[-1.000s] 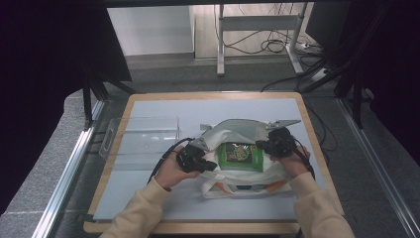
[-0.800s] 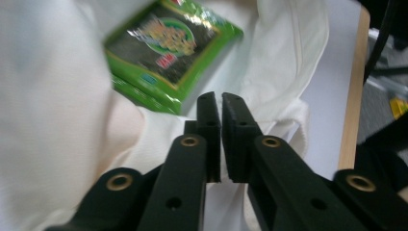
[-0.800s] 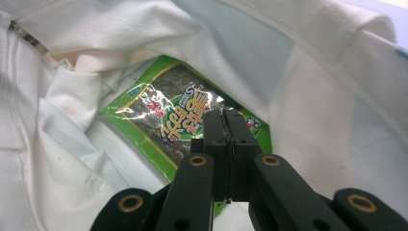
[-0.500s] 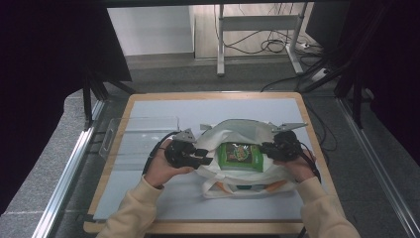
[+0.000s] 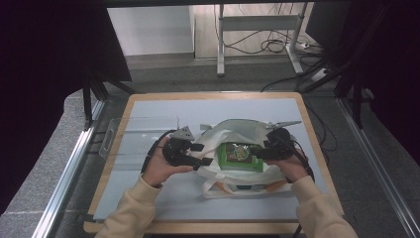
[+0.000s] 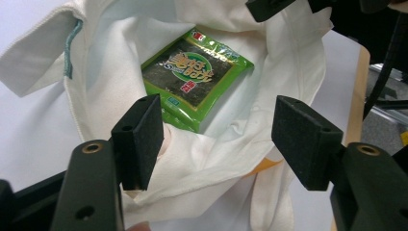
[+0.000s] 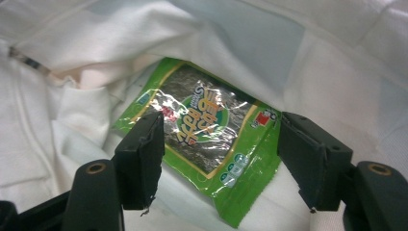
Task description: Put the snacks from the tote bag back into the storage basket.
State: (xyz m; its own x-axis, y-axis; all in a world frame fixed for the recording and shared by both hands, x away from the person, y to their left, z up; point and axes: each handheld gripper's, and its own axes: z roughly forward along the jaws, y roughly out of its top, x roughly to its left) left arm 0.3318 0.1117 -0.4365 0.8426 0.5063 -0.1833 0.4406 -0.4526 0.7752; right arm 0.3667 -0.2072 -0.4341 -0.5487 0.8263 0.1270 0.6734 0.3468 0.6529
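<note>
White cloth, that's the tote bag [image 5: 233, 163] lying flat toward the near edge of the desk [image 5: 208, 106], a bit right of the middle, with its mouth spread wide. You've got a tool on each side of it. Your left tool [image 5: 198, 154] sits at the bag's left rim and your right tool [image 5: 261, 151] at the right rim, both pointing inward at the opening.

Both tools have just been opening, and the jaws stand wide apart now. In the left gripper view the left tool [image 6: 219, 139] has loose bag cloth bunched up between its jaws, and one pad looks like it's brushing a fold, but nothing is pinched. In the right gripper view the right tool [image 7: 221, 161] hovers over the inside of the bag, pads clear on both sides.

The green seaweed snack packet [image 5: 238, 154] lies flat inside the bag, label up, framed by the white fabric all around. From the left gripper view the packet [image 6: 195, 77] sits just past the jaws, and it looks like a stack of packs. From the right gripper view it [image 7: 204, 139] is right between the jaws, below them.

Further out, a clear plastic tray [image 5: 141, 136] rests along the desk's left edge.
</note>
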